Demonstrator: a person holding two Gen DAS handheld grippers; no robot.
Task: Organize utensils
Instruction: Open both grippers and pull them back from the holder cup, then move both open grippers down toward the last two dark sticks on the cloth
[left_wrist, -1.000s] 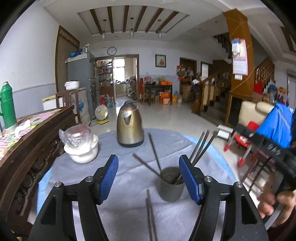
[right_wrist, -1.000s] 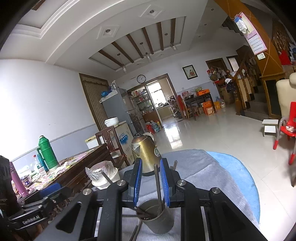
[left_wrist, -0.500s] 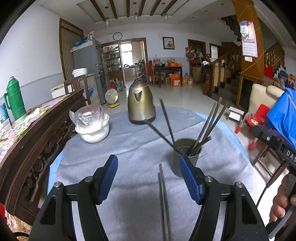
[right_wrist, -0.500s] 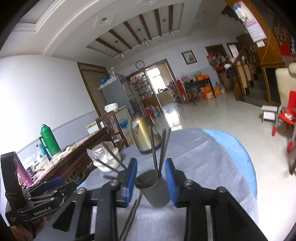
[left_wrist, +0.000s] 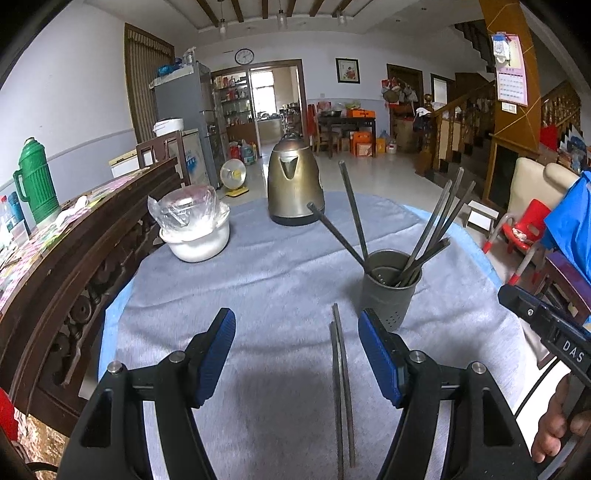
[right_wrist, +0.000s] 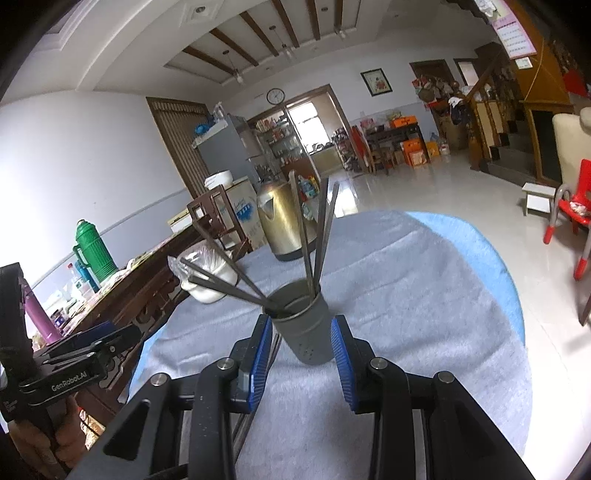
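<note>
A grey perforated utensil cup (left_wrist: 389, 291) stands on the grey cloth and holds several dark chopsticks (left_wrist: 432, 229) that fan out of it. Two more chopsticks (left_wrist: 341, 387) lie side by side on the cloth, just left of the cup. My left gripper (left_wrist: 295, 332) hangs open over them, and they run under its right finger's side. My right gripper (right_wrist: 301, 323) is open, and the cup (right_wrist: 301, 325) shows just beyond its fingertips, untouched by the pads. Nothing is held. The right gripper's body (left_wrist: 543, 321) sits at the table's right edge.
A brass kettle (left_wrist: 293, 184) stands at the back of the round table (left_wrist: 258, 266). A white bowl with a plastic bag (left_wrist: 194, 229) sits back left. A dark wooden sideboard (left_wrist: 74, 251) with a green thermos (left_wrist: 35, 184) runs along the left. A person's hand (left_wrist: 554, 424) shows at lower right.
My right gripper let go of the chopstick it held over the cup; the stick now stands in the cup. Both grippers have sunk and tipped down toward the table.
</note>
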